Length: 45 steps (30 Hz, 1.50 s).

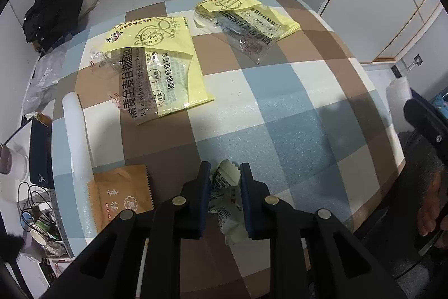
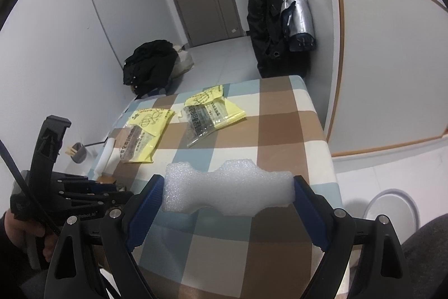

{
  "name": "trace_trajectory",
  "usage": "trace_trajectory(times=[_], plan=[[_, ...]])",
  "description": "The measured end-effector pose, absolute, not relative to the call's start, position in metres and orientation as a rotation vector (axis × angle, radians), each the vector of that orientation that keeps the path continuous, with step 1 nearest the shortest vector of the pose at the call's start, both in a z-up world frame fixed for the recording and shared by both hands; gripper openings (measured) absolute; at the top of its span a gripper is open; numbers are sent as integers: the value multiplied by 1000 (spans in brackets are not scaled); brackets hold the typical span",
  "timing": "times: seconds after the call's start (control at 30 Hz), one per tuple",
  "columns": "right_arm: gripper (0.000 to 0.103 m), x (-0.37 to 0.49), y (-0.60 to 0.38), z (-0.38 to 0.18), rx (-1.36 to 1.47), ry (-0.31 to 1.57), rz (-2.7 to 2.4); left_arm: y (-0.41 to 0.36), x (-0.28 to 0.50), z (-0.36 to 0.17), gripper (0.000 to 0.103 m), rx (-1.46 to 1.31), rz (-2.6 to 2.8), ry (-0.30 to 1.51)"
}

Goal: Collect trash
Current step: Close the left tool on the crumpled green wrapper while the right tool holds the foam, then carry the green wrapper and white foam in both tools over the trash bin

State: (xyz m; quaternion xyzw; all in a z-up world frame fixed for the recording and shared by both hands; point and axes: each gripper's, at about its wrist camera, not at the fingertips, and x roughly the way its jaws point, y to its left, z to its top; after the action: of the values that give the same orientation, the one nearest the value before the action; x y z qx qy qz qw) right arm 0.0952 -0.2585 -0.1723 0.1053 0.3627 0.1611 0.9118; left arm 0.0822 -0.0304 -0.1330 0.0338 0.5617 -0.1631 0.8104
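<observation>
Where the checked cloth reaches the near edge of the table, a crumpled white wrapper is pinched between the blue pads of the left gripper, whose jaws are drawn close together on it. The wrapper's zigzag end is seen sticking up between the fingertips, and its lower part hangs crumpled beneath them. Just left of this gripper an orange sachet is laid flat on the cloth, and a white foam roll is stretched along the left edge of the table. Further off, two yellow bread bags are spread out: the left bag in the middle distance and the right bag near the far edge, well apart from the wrapper.

In the right wrist view a white foam block is clamped across the wide-set jaws of the right gripper, both pads being pressed against its ends, above the near part of the cloth. The left gripper is seen there at the lower left, held in a hand. Against the far wall a dark coat and a folded silver umbrella are hung.
</observation>
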Motion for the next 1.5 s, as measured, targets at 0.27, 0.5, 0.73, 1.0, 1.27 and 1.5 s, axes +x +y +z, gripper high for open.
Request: trace_trajectory(times=[0.27,0.5,0.73,1.0,1.27,1.5], plan=[[90,92,-257,-170,205,749,329,-28,78,-122,16,44,-369,1172],[90,91,-257,-164,237,769,332,-26,82,-111,16,-35,-387,1147],[90,85,-255,-145,221,731,349,-25,78,-91,16,-60,-399,1092],[90,86,-272,-127,244,692,345,-40,79,-51,16,-81,-433,1010],[90,89,-330,-92,280,622,274,-85,89,-10,16,-90,-515,922],[90,90,-402,-62,318,559,164,-154,103,14,16,-48,-647,875]])
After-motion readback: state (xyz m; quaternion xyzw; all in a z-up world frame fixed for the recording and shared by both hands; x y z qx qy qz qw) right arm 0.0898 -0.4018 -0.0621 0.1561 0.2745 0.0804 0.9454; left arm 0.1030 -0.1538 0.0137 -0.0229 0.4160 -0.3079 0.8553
